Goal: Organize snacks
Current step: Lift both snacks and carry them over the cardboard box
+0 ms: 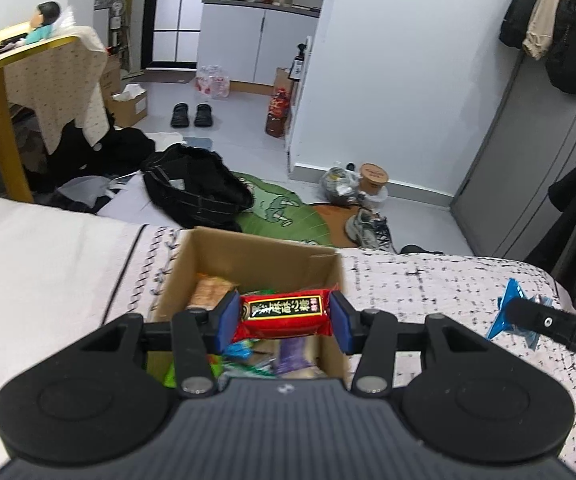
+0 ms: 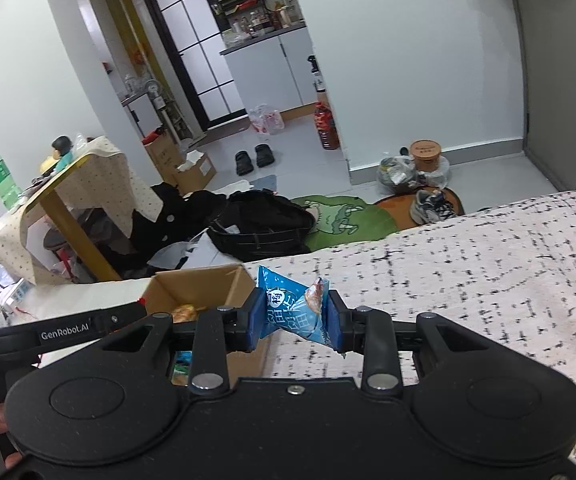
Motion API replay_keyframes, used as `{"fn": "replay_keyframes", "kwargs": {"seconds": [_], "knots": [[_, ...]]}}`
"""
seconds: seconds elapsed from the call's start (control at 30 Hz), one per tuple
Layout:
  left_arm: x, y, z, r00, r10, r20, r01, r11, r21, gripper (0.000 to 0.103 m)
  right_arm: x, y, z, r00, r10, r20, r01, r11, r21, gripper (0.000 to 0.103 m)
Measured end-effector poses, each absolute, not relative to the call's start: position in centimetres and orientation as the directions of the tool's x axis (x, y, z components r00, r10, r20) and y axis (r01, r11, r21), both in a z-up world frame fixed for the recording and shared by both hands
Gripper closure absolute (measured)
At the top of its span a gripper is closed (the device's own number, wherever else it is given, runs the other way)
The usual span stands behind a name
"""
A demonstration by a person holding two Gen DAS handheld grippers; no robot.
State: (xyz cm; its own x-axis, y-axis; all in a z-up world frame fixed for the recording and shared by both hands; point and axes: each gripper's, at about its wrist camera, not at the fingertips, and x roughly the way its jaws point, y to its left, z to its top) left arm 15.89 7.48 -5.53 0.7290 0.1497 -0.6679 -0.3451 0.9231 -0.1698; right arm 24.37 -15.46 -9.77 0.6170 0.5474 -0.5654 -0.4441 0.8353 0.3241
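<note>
**Both grippers loaded, box is right there**

So here's where things stand. The left gripper (image 1: 284, 322) has its fingers (image 1: 227, 320) clamped on a red snack bar (image 1: 284, 314), gripped end to end so the label faces up and the wrapper stays flat between the blue pads. It hangs right over the open cardboard box (image 1: 248, 252) sitting on the bed (image 1: 428, 284), and the box already has a bunch of wrapped snacks in it (a purple one, something green, a pale biscuit-looking pack further back). Holding it lengthwise like that makes sense to me: the bar should drop in flat instead of nose-diving.

The right gripper (image 2: 294, 316) is closed on a blue snack packet (image 2: 292, 308), and that one's squeezed across the middle, so the bag is crumpled and pinched in at the waist. Soft pouch, nothing rigid to grab, so you kind of have to squash it. It sits off to the side of the box, over the speckled bedspread rather than above the opening; from the left camera you can see the packet poking out past the right gripper's arm, well apart from the box's rim.

My read: the red bar goes in first since it's already lined up, then the blue packet has to swing across to the box. Only real risk I see is the blue pouch slipping, since the grip is on loose film.
</note>
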Motion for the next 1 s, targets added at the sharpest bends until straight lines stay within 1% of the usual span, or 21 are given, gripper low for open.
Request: {"fn": "replay_keyframes", "kwargs": {"seconds": [0.43,0.73,0.87,0.93,1.0], "knots": [[13.4,11.3,-5.5,0.713,0.198,-0.672,-0.416,0.892,-0.178,0.055,23.1,-10.9,-9.0,0.564,0.607,-0.560,-0.526,0.786,0.323,0.071],[12.3,12.4,-6.4,0.700,0.179,-0.691,-0.422,0.884,-0.199,0.055,22.0,-8.5,-9.5,0.520,0.632,-0.574,-0.564,0.759,0.325,0.071],[12.0,12.5,-7.4,0.688,0.157,-0.709,-0.424,0.880,-0.216,0.053,21.6,-7.6,-9.8,0.504,0.639,-0.581,-0.576,0.750,0.326,0.071],[11.7,12.6,-7.6,0.696,0.127,-0.707,-0.411,0.878,-0.247,0.051,21.4,-7.3,-9.9,0.495,0.643,-0.584,-0.582,0.744,0.327,0.071],[11.6,12.8,-7.7,0.695,0.127,-0.708,-0.415,0.874,-0.250,0.046,21.3,-6.9,-10.0,0.487,0.647,-0.587,-0.589,0.740,0.326,0.071]]}}
